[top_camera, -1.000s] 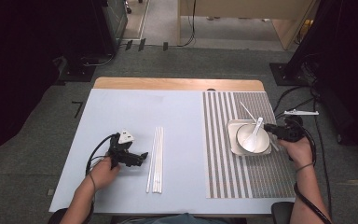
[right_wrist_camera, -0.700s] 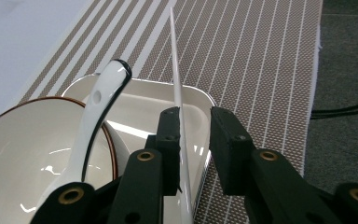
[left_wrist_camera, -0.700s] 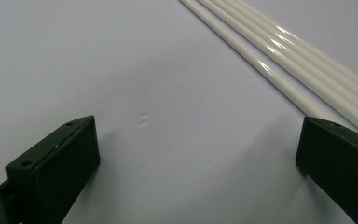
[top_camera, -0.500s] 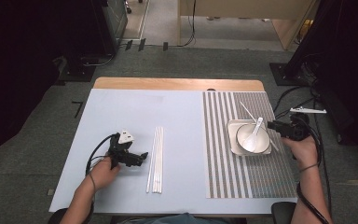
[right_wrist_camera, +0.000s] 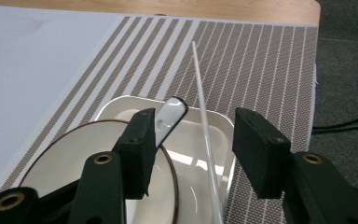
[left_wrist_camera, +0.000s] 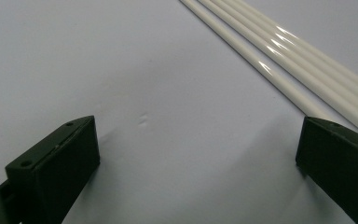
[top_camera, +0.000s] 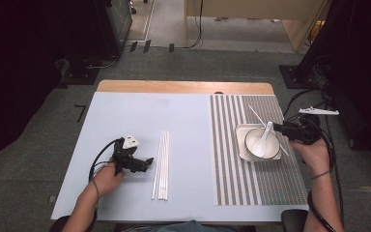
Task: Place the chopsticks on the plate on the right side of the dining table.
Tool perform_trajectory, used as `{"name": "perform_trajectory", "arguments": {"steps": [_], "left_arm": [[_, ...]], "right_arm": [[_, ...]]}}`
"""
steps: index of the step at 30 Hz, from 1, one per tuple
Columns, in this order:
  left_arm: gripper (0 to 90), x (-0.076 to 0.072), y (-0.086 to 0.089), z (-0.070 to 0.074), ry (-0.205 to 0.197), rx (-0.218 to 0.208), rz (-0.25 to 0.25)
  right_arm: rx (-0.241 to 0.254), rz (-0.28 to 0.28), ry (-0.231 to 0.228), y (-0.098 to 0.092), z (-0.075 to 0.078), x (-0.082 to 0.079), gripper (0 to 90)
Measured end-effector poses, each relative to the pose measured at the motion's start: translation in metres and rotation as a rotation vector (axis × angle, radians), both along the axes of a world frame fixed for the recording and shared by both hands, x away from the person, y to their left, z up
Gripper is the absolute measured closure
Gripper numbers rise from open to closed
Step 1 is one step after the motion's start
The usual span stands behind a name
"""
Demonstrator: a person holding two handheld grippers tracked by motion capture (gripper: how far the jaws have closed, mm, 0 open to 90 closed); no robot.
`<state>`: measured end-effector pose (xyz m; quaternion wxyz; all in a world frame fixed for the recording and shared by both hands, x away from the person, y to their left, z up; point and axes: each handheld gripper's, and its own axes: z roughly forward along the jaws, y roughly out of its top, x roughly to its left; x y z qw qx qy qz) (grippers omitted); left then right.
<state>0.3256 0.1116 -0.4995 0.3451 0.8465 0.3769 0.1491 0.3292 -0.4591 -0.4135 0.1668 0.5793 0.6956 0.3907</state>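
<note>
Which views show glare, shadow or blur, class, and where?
Left gripper view: bright glints on the chopsticks, soft jaw shadows on the mat, near jaws slightly blurred. Right gripper view: window-like glare on the tray and spoon, everything fairly sharp. High view: table evenly lit, surroundings dark.

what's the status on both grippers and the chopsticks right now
Left gripper open, beside loose chopsticks, touching none. Right gripper jaws just opening, one chopstick between them, unpinched, over square plate. Spoon in bowl. Nothing in the way.
</note>
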Motion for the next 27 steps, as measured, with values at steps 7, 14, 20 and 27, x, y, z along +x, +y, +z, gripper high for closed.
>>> {"name": "perform_trajectory", "arguments": {"steps": [7,14,20,27], "left_arm": [[0.0,0.0,0.0,0.0,0.0,0.0,0.0],[0.0,0.0,0.0,0.0,0.0,0.0,0.0],[0.0,0.0,0.0,0.0,0.0,0.0,0.0],[0.0,0.0,0.0,0.0,0.0,0.0,0.0]], "right_arm": [[0.004,-0.005,0.014,0.011,0.005,-0.002,47.4],[-0.009,-0.001,0.01,0.024,0.01,-0.002,44.3],[-0.018,0.02,0.008,0.038,0.014,-0.002,42.0],[-0.04,0.052,0.008,0.057,0.015,0.0,40.3]]}}
